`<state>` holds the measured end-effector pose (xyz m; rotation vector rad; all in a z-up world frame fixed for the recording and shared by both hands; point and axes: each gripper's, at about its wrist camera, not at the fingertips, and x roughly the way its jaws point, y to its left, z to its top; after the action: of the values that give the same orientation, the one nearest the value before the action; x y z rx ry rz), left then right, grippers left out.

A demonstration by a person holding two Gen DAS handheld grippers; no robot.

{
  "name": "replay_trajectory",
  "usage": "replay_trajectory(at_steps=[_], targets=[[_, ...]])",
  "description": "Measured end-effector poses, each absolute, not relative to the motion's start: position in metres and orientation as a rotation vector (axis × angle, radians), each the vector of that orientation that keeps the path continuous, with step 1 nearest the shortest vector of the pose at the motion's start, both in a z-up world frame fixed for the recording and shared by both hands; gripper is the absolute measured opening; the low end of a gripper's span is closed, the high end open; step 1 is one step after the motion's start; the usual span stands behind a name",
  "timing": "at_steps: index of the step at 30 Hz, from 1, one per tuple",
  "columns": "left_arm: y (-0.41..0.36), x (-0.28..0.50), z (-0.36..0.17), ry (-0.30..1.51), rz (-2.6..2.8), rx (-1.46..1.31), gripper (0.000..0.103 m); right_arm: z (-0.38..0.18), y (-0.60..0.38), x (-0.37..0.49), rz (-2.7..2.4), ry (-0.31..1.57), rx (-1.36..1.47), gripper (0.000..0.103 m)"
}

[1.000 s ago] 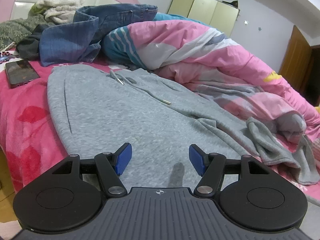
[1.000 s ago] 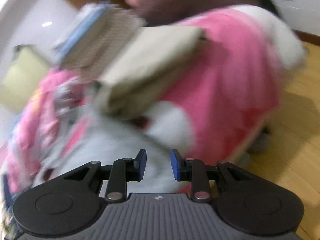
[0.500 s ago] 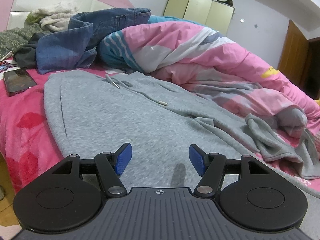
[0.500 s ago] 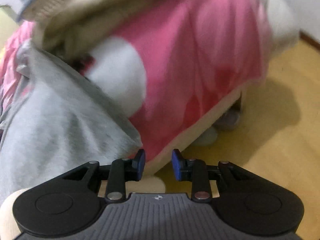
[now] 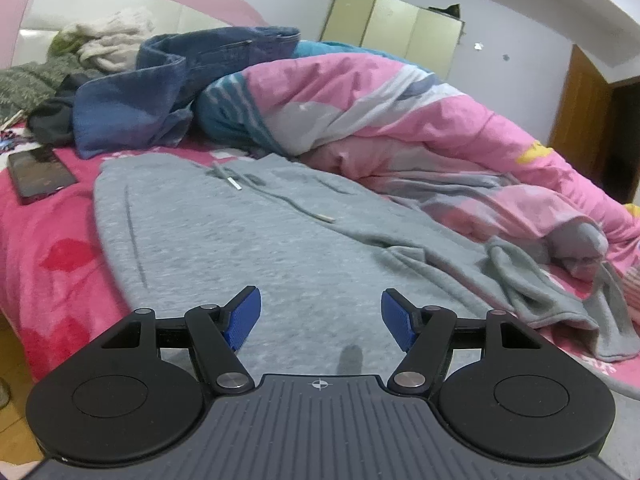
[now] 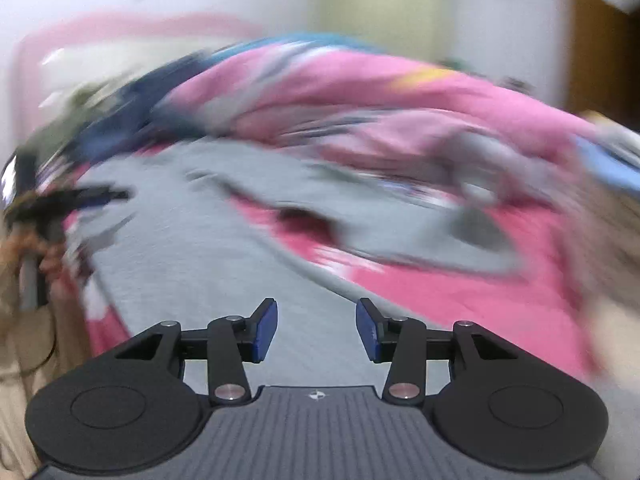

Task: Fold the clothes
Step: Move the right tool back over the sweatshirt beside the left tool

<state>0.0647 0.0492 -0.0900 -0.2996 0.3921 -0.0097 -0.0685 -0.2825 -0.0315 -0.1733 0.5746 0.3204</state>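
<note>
A grey hoodie (image 5: 240,240) lies spread flat on the pink bed, hood and drawstrings at the far end, one sleeve (image 5: 560,300) crumpled at the right. My left gripper (image 5: 320,316) is open and empty, just above the hoodie's near hem. The right wrist view is motion-blurred; it shows the same hoodie (image 6: 192,240) from the near edge with a sleeve (image 6: 440,240) trailing right. My right gripper (image 6: 316,330) is open and empty above the hoodie's lower part. The left gripper and the hand holding it (image 6: 40,216) show at the far left.
A bunched pink quilt (image 5: 420,128) lies behind and to the right of the hoodie. Blue jeans (image 5: 172,84) and other clothes are piled at the head of the bed. A dark phone (image 5: 40,174) lies on the pink sheet at the left.
The right gripper has swung from facing the floor and bed edge to facing the hoodie, and its jaws have opened wider. The left gripper has hardly moved.
</note>
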Motion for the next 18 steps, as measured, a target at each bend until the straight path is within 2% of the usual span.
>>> replay_trajectory(at_steps=[6,10,11,12,14,18], targets=[[0.065,0.068,-0.092,0.412,0.012,-0.339,0.067,-0.063,-0.169,-0.006,0.693,0.657,-0.354,0.048],[0.068,0.071,-0.093,0.422,0.016,-0.342,0.067,-0.079,-0.119,0.026,0.857,0.632,-0.447,0.083],[0.068,0.071,-0.093,0.425,0.016,-0.345,0.067,-0.085,-0.111,0.03,0.877,0.616,-0.473,0.088],[0.069,0.072,-0.093,0.428,0.015,-0.347,0.067,-0.09,-0.104,0.033,0.885,0.6,-0.498,0.102],[0.07,0.073,-0.094,0.434,0.014,-0.352,0.067,-0.1,-0.102,0.041,0.906,0.562,-0.488,0.103],[0.068,0.073,-0.093,0.436,0.009,-0.346,0.068,-0.101,-0.112,0.057,0.953,0.635,-0.378,0.103]])
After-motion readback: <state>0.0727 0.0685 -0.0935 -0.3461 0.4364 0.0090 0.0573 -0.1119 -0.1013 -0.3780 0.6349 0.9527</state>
